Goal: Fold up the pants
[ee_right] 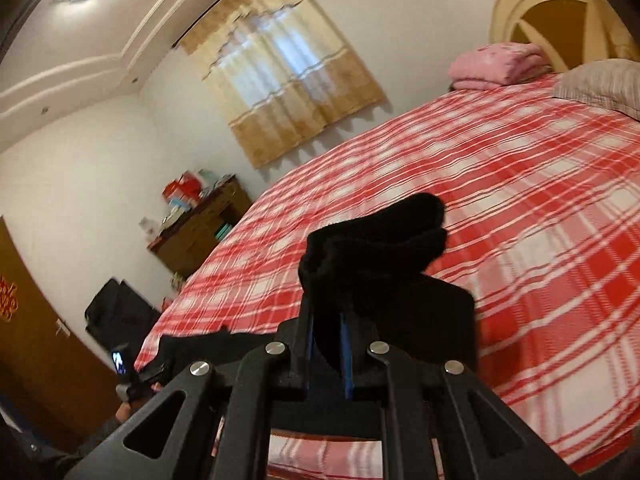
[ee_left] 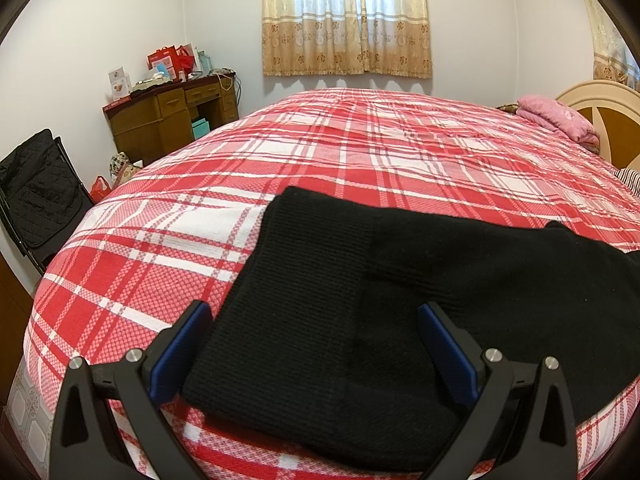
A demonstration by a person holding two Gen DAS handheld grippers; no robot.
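- While the left claw (ee_left: pixel 314 320) hovers low over the bed's near edge at the bottom of the left wrist view, its blue-lined fingers (ee_left: pixel 182 354) stand spread wide apart, with nothing gripped between them.
- The black pants (ee_left: pixel 400 280) lie on the red-and-white plaid bedspread (ee_left: pixel 360 152) in the lower centre and lower right of that view; a ribbed band of the fabric runs between the two spread fingers.
- The fabric looks doubled over, with a seam or fold line running down its middle; its right part rises toward the right edge of the frame.
- In the right wrist view, the right claw (ee_right: pixel 330 334) is pressed together on a bunch of the black pants (ee_right: pixel 372 248), which bulges up past the fingertips in the centre of the frame.
- That view is tilted and slightly blurred; the bed slants from lower left to upper right.
- More black fabric lies on the bed edge at the lower left of the right wrist view, just beside the other gripper body (ee_right: pixel 132 376); whether they touch cannot be told.
- A folded pink blanket (ee_left: pixel 556 118) sits near the cream headboard (ee_left: pixel 592 96) at the right of the left wrist view.
- A brown counter (ee_left: pixel 172 116) stands against the wall at upper left, loaded with red boxes and bags (ee_left: pixel 172 60).
- Beige curtains (ee_left: pixel 346 20) hang at top centre, and a black quilted chair (ee_left: pixel 36 188) stands at the left edge.
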